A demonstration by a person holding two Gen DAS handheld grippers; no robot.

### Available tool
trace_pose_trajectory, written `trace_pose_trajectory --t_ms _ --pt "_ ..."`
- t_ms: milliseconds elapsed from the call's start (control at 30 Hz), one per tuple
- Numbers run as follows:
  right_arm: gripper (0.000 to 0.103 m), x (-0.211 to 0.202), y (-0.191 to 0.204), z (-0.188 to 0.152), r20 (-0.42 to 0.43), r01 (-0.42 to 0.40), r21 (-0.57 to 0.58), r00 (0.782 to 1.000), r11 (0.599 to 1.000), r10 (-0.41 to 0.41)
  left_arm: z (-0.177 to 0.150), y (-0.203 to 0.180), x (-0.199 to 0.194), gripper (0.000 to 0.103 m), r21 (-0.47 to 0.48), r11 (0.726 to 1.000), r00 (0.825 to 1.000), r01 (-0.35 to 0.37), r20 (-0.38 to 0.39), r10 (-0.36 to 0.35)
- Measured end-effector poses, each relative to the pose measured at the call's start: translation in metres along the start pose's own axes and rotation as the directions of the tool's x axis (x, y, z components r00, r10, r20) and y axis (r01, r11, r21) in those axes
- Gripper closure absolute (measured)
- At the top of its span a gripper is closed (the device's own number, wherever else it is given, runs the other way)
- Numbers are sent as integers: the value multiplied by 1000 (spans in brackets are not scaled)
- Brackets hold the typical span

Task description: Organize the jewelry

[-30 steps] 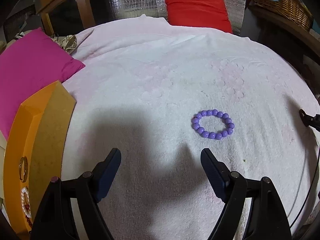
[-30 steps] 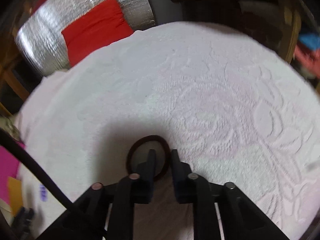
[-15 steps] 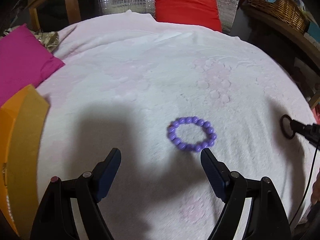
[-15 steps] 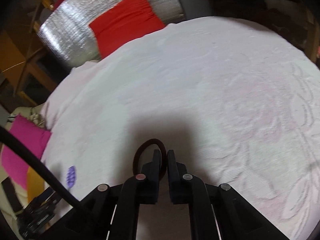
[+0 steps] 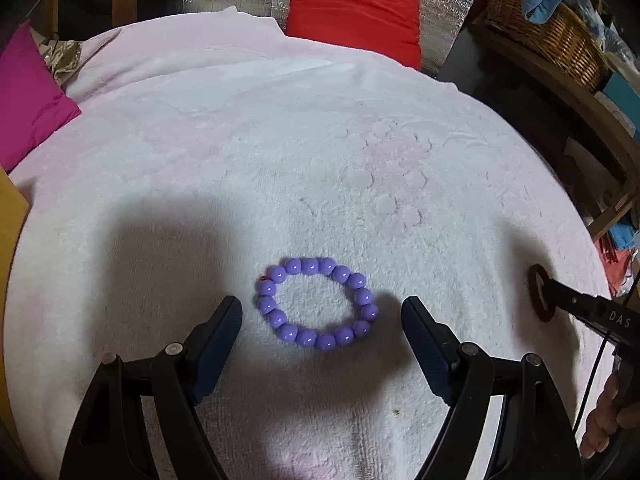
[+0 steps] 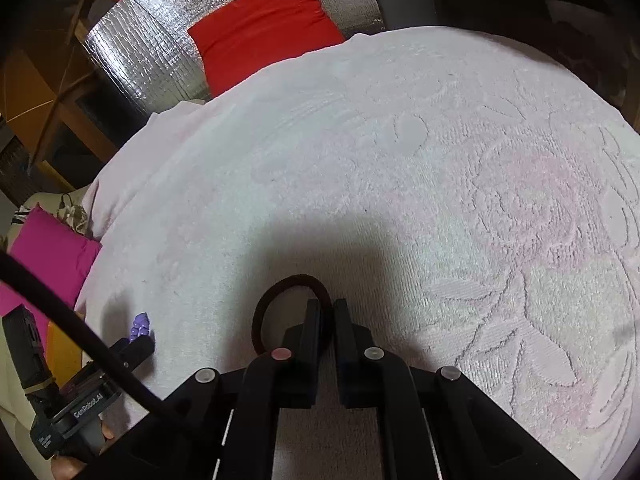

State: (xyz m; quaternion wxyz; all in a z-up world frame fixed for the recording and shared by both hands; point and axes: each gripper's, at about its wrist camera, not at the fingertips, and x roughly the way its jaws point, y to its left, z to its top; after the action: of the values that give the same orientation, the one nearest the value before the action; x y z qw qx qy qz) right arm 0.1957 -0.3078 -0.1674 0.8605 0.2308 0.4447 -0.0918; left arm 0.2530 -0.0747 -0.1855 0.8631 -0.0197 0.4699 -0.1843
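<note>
Left gripper [image 5: 322, 322]: jaws spread wide, nothing pinched. Purple bead bracelet [image 5: 317, 303] flat on the pale towel [image 5: 280, 152], between the two jaws and just ahead of the tips, nearer the left-hand jaw than the right-hand one. Likely lined up this way so a short push forward and down brings both pads alongside the ring of beads before closing.

Right gripper [image 6: 327, 314]: jaws pressed together on the rim of a dark brown ring [image 6: 280, 300], possibly a bangle or a hair band; hard to tell in the shadow. Most of the loop sticking out ahead and to the left of the jaws, only one short arc caught between the pads. Seemingly clear of the towel, judging by the shadow beneath, though contact cannot be ruled out. Held by the edge, probably for carrying to the box.

Hidden or cut off: of the orange jewelry box [image 5: 10, 216], only a sliver at the frame edge, far left of the left-hand jaw, with no compartments visible. Pinched arc of the ring covered by the pads. A small red spot on the bracelet at the bead nearest the left-hand jaw, perhaps a knot or clasp. Just fingertips [image 5: 604, 420] of the person's right hand at the lower corner.
</note>
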Motion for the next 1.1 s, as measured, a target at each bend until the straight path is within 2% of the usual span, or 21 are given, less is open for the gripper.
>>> trace_pose_trajectory --t_ms 33,67,100,133,167,233,500,533,567,800,1100 --pt "95 0 0 -1 -1 -1 0 1000 1000 1 0 0 0 30 -2 1000 1000 13 5 -13" --pt "95 -1 -1 -1 -1 -2 1 1000 1000 2 -1 -1 1 46 1 1000 1000 16 2 -16" --pt "95 -1 -2 -1 -3 -3 1 1000 1000 3 -1 -2 1 48 11 1000 1000 8 7 -8" --pt "95 0 -2 0 -4 -3 2 1000 1000 3 0 -3 1 55 17 1000 1000 9 14 -10" --pt "95 0 -2 0 -4 -3 2 1000 1000 3 0 -2 1 66 20 1000 1000 15 16 -15" --pt "95 -2 -4 -1 -5 0 0 1000 1000 0 0 -1 -2 81 23 999 999 22 25 -23" --pt "94 -6 -4 0 -2 -6 10 1000 1000 6 -3 1 -12 85 33 998 998 50 22 -51" --pt "93 -7 -3 1 -2 -13 13 1000 1000 13 -5 3 -16 86 36 998 998 54 24 -55" --pt "93 -7 -3 1 -2 -17 13 1000 1000 17 -5 3 -19 94 40 997 998 58 26 -59" --pt "93 -18 13 0 19 -77 -1 997 997 77 -10 5 -31 94 55 995 996 82 24 -83" --pt "93 -20 38 -6 4 -120 -27 993 992 120 -17 20 -42 94 63 995 997 75 10 -75"
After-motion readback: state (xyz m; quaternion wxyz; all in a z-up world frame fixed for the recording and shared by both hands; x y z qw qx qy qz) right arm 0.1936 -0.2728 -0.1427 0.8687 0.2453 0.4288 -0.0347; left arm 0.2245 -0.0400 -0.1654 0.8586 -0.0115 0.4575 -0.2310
